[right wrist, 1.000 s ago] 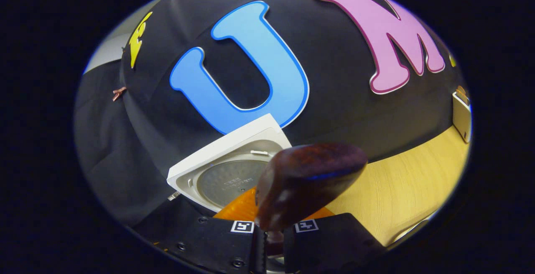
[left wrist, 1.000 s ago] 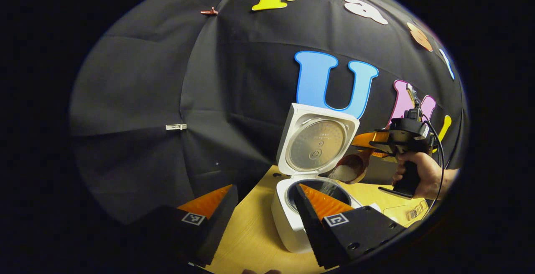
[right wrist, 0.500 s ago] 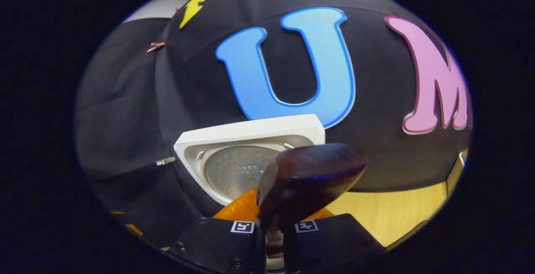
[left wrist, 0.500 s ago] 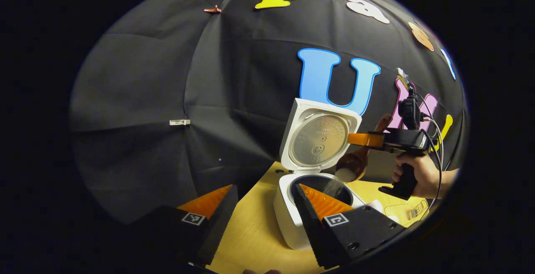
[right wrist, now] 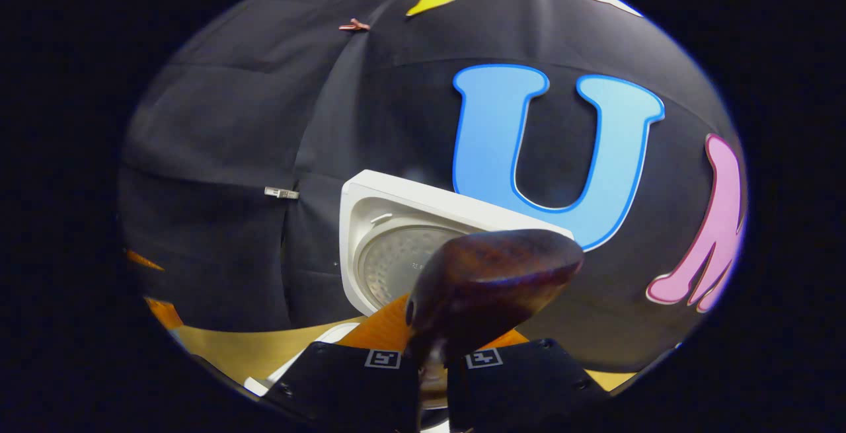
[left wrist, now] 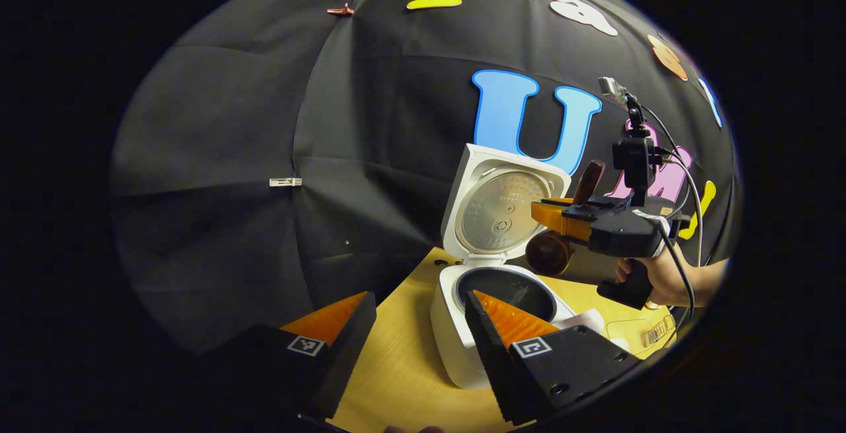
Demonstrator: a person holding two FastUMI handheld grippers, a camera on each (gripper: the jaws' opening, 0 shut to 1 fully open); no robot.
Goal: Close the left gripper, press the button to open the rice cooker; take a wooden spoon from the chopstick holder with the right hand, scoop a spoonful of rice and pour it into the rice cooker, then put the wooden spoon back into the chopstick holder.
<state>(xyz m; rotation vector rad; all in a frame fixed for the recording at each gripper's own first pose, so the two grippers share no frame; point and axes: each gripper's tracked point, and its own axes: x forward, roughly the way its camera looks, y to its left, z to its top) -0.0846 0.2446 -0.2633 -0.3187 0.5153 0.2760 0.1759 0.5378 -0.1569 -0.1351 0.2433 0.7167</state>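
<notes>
My right gripper (right wrist: 433, 370) pinches the wooden spoon (right wrist: 492, 284), bowl tipped above the rice cooker (left wrist: 479, 307) | cooker lid up, dark pot, contents unclear | my left gripper (left wrist: 420, 320) spread, holding nothing, near the cooker on the table (left wrist: 396, 367).

A light wooden table (left wrist: 396, 367) meets the black cloth wall (left wrist: 218, 155) pinned with clips (left wrist: 285, 182).

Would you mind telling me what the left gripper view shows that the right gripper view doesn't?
Left gripper view: the rice cooker's uncovered pot, the hand holding the right gripper, and the left gripper open above the table. Right gripper view: a close look at the wooden spoon clamped between its own fingers. Both: the raised lid.
</notes>
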